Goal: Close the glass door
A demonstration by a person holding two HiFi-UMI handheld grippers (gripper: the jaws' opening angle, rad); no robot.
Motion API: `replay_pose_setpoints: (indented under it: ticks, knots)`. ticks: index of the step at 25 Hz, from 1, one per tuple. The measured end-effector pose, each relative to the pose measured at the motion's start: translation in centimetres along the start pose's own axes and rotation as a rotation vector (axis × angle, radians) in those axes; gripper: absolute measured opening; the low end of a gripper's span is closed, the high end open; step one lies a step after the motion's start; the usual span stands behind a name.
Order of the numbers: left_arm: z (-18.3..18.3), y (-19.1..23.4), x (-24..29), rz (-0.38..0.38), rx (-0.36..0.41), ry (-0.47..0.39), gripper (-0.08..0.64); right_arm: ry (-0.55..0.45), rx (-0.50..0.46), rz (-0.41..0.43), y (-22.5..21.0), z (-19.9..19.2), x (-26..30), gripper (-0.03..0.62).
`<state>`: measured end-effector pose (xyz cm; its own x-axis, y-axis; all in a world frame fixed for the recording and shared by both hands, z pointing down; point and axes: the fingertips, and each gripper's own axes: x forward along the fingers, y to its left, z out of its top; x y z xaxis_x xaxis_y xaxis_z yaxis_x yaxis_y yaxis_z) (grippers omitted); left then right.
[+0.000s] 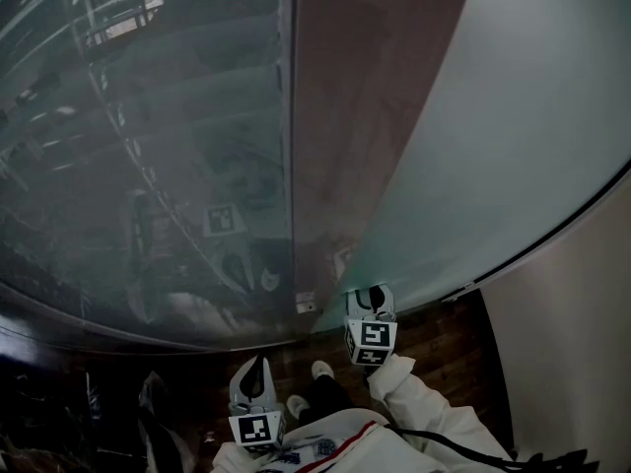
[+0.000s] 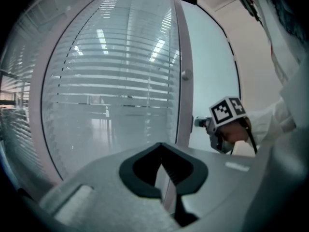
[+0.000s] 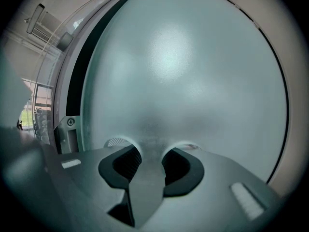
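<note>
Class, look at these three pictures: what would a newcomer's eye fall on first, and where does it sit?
The big frosted glass door fills the right of the head view, with the right gripper right up against it, jaws apart. Left of it, past a brown frame, stands a glass wall with slatted blinds. The left gripper hangs back, touching nothing.

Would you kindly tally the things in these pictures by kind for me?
hand-held grippers: 2
frosted glass door: 1
glass panel with blinds: 1
white shoes: 2
Total: 6
</note>
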<state>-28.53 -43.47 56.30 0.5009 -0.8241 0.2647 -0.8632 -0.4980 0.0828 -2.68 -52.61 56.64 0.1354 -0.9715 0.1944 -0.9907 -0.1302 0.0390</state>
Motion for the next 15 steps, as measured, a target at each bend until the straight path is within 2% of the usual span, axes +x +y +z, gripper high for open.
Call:
replay_pose_setpoints:
  ticks: [5,10,15]
  knots:
    - [1.3,-0.2,-0.3,-0.001,0.003,-0.046,0.003,0.0,-0.006,0.006,0.0,0.1,0.2,0.124]
    - [-0.3,-0.1,-2.0,0.017,-0.002,-0.008,0.003,-0.001,-0.009,0.002,-0.3,-0.1,0.5,0.126]
    - [0.8,0.3,-4.0,0.037,0.003,-0.05,0.003,-0.003,-0.005,-0.012,-0.6,-0.4,0.7,0.127]
